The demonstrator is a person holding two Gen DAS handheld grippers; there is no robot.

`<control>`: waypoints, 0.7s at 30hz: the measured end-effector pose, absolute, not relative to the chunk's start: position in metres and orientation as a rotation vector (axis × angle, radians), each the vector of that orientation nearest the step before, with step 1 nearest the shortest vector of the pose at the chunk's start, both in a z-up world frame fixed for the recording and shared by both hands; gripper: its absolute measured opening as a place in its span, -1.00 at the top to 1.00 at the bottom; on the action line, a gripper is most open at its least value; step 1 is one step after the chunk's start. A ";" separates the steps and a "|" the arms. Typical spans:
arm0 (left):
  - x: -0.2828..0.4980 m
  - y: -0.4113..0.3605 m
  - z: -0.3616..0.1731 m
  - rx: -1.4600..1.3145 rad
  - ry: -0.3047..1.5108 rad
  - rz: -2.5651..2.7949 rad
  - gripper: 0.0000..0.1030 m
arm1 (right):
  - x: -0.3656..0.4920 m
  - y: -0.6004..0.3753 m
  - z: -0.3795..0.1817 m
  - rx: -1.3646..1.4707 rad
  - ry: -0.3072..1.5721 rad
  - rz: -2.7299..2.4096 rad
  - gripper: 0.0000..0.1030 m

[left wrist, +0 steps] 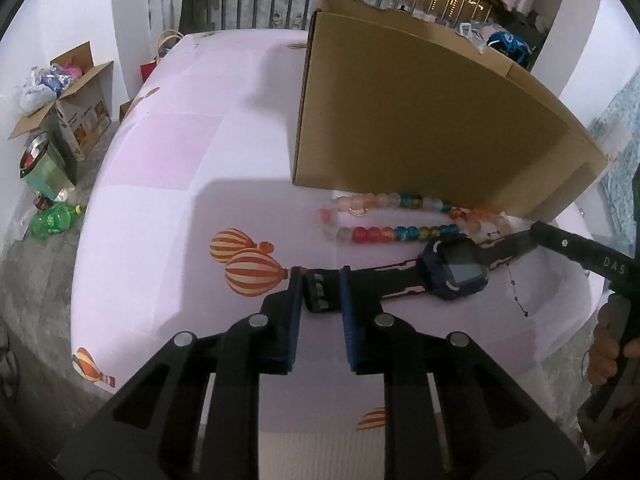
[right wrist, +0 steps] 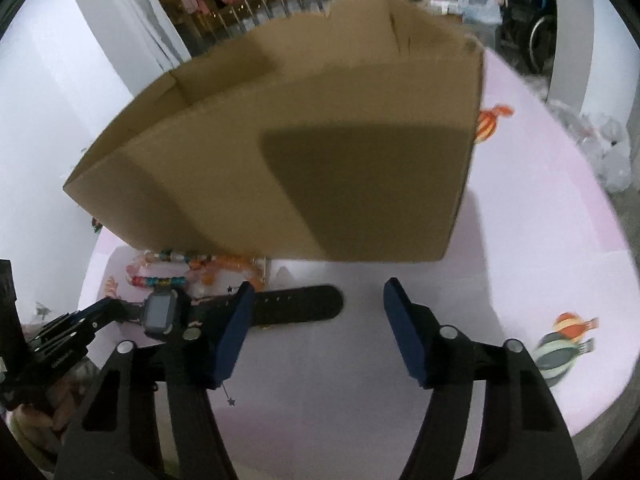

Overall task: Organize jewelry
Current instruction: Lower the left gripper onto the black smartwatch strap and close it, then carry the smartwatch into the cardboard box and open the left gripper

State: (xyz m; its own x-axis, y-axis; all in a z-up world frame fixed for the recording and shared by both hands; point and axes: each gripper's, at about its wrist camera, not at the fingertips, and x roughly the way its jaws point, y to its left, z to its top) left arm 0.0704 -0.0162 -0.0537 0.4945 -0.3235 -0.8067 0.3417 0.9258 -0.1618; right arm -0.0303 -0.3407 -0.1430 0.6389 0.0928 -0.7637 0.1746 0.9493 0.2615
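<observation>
On the pink balloon-print worktop (left wrist: 168, 184), a dark smartwatch (left wrist: 456, 270) lies stretched out flat just in front of the cardboard box (left wrist: 420, 120). Left gripper (left wrist: 320, 292) has its blue fingers (left wrist: 295, 312) pinching the buckle end of the strap. Right gripper (right wrist: 316, 312) is spread wide, and the holed strap end lies between its fingers, touching the left one (right wrist: 236, 328). Just behind the watch, a colourful beaded necklace (left wrist: 400, 216) rests against the foot of the box.
</observation>
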 end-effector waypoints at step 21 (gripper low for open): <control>0.072 -0.012 -0.052 -0.016 0.968 -0.397 0.87 | -0.028 -0.331 -0.128 0.446 0.859 0.121 0.52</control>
